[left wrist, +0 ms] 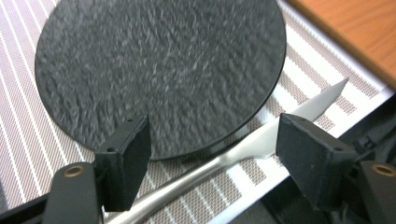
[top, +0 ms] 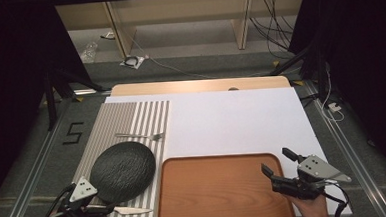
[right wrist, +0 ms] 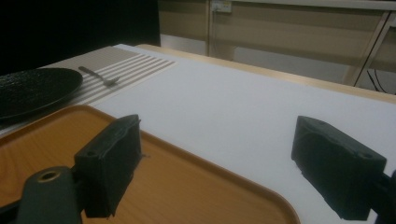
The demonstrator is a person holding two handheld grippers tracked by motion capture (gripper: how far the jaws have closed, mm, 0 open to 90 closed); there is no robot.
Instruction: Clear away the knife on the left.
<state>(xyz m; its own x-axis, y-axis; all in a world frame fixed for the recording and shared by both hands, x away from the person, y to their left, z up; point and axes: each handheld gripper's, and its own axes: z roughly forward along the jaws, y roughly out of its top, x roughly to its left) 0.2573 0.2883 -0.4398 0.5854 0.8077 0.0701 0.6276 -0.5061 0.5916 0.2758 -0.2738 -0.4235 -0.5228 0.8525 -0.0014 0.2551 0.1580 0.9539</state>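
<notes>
High view, "5" mark (top: 73, 133) on floor, both grippers' jaws open, left gripper (left wrist: 212, 140) over knife (left wrist: 261, 135).

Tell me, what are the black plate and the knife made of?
The plate looks like dark stone or slate-style ceramic: matte with a rough, rippled surface. The knife looks like polished metal: silver, smooth and shiny with bright reflections.

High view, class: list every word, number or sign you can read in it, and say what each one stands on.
"5": a dark mark, seemingly tape strips, on the grey floor left of the table; the mark sits at.
No other text is readable: the black plate, wooden tray, striped placemat, fork and knife carry no visible lettering.
</notes>
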